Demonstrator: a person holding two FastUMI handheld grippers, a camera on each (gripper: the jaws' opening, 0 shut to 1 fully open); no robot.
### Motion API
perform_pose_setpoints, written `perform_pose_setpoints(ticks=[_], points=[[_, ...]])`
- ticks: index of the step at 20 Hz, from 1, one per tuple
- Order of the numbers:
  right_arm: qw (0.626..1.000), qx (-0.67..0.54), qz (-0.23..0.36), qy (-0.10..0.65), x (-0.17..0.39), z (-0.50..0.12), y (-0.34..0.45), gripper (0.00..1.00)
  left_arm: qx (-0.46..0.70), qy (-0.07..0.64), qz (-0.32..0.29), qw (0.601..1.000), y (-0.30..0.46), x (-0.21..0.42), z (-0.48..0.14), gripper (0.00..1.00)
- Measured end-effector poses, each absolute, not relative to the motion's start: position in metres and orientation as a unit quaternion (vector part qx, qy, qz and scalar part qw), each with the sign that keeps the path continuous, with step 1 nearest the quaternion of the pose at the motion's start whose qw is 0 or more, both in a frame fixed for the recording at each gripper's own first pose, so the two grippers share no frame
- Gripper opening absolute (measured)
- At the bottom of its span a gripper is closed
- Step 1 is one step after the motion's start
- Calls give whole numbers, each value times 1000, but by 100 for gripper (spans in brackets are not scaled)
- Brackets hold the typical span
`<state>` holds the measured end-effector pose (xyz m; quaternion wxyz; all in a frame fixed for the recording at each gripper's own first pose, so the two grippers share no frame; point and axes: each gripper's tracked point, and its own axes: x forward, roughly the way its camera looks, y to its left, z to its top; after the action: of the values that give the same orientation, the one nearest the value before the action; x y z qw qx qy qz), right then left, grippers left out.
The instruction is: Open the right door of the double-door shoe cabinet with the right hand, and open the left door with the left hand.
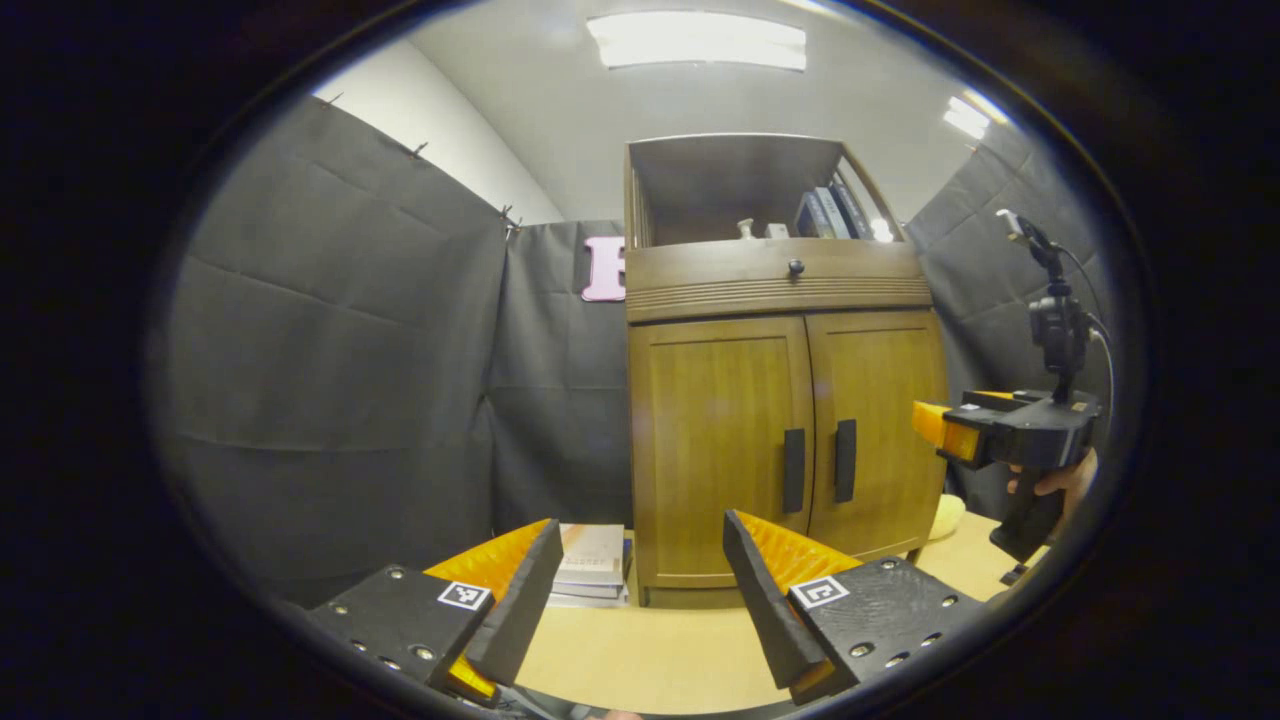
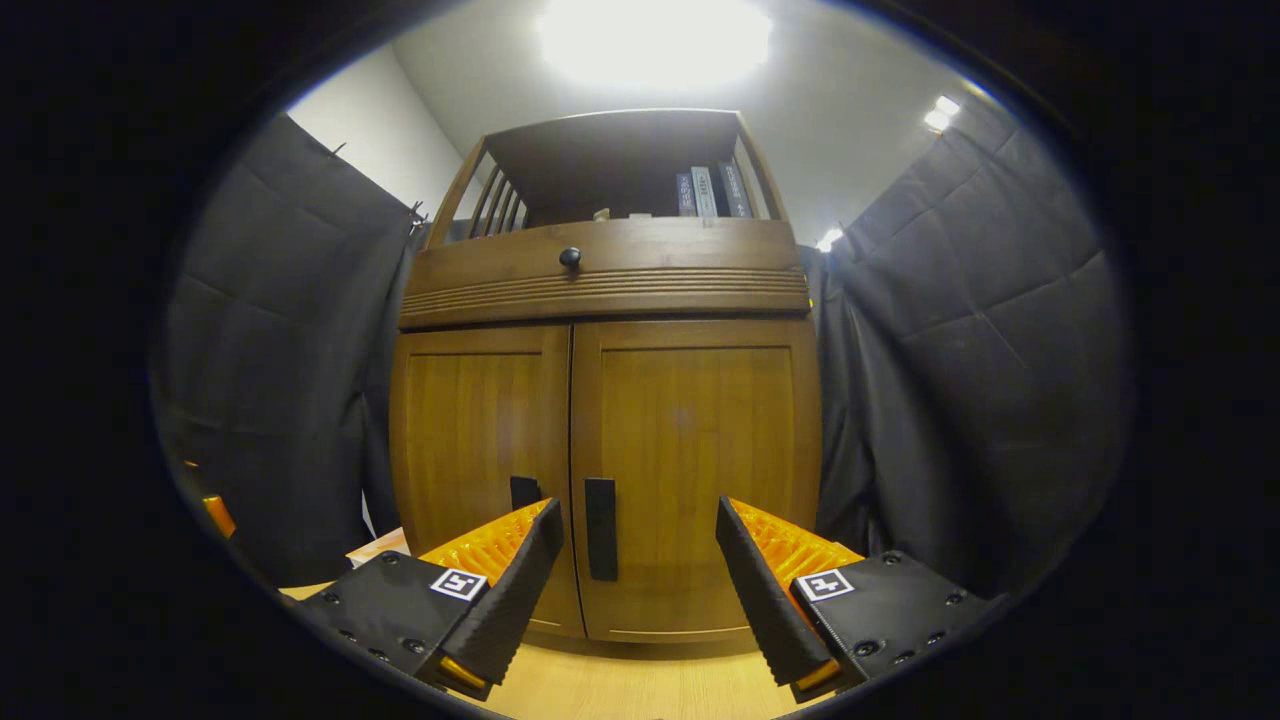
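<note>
the brown wooden double-door shoe cabinet (image 2: pixel 610 420) stood on the pale wooden table top (image 2: pixel 620 685), straight ahead of the right gripper (image 2: pixel 635 570); that gripper's fingers (image 2: pixel 760 590) were spread wide with nothing between them; both doors were shut; the right door (image 2: pixel 695 470) filled the gap between the fingers, and its black vertical bar handle (image 2: pixel 601 528) lay just inside the left finger, not touched; the left door (image 2: pixel 480 450) rose above and beyond that left finger, its own black handle (image 2: pixel 524 491) half hidden behind the fingertip; above the doors ran a ribbed wooden drawer front with a small dark round knob (image 2: pixel 570 257), and higher up an open shelf held a few dark upright books (image 2: pixel 710 192).

in the left gripper view the left gripper (image 1: pixel 640 580) sat farther back from the cabinet (image 1: pixel 780 440); its fingers (image 1: pixel 520 600) were also wide apart and empty; the two black handles (image 1: pixel 820 465) stood side by side above the right finger, well apart from it; a flat stack of grey books (image 1: pixel 592 565) lay on the table just beyond the left finger, beside the cabinet's foot; off past the right finger the right gripper (image 1: pixel 945 430) hung in a person's hand (image 1: pixel 1060 480), near the right door's edge; i could not tell its opening from there.
</note>
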<state>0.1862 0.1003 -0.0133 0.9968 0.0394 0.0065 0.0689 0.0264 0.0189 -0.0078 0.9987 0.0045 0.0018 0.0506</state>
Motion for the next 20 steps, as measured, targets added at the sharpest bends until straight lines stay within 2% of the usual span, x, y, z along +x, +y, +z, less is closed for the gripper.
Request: perform_pose_setpoints(ticks=[10, 19, 20], points=[[993, 44, 95, 51, 273, -56, 141, 97, 13, 8, 94, 995, 38, 51, -12, 93], [987, 49, 102, 111, 324, -106, 164, 97, 27, 28, 126, 991, 49, 52, -18, 94], [987, 49, 104, 115, 325, -108, 166, 86, 27, 31, 129, 991, 49, 51, -18, 93]])
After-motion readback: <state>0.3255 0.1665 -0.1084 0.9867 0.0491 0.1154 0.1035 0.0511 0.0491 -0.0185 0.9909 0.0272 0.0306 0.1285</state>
